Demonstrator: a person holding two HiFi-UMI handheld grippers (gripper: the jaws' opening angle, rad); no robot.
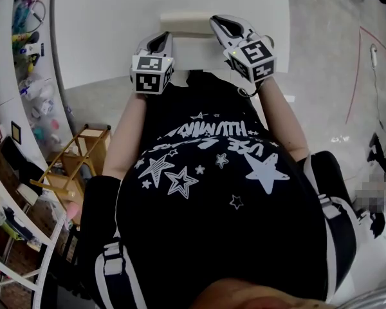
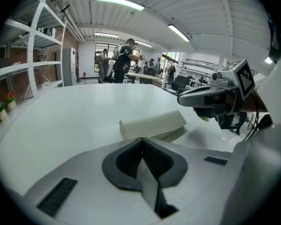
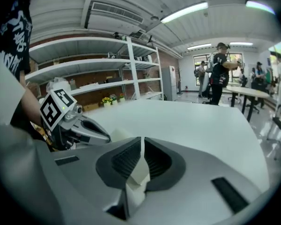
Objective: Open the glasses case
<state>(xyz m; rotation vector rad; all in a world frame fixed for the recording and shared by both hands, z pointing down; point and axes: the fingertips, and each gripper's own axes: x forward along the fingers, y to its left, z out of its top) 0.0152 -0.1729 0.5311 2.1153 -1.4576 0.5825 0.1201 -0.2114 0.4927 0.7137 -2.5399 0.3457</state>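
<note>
Wide stretch of bare tabletop [image 2: 84, 107] beyond the glasses case [image 2: 152, 124]: open for a pass from the far side and from either flank. Near edge crowded: left tool [image 1: 159, 42] and right tool [image 1: 225, 26] close on 2 sides of the case, the gap between them filled by it. Off the tabletop, white shelving [image 2: 35, 46] along 1 side and a wooden frame [image 1: 83, 148] on the floor, both well apart from the tools.

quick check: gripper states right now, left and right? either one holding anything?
Left gripper: closed, holding nothing; the glasses case lies on the table just ahead of it.
Right gripper: closed, holding nothing.
</note>
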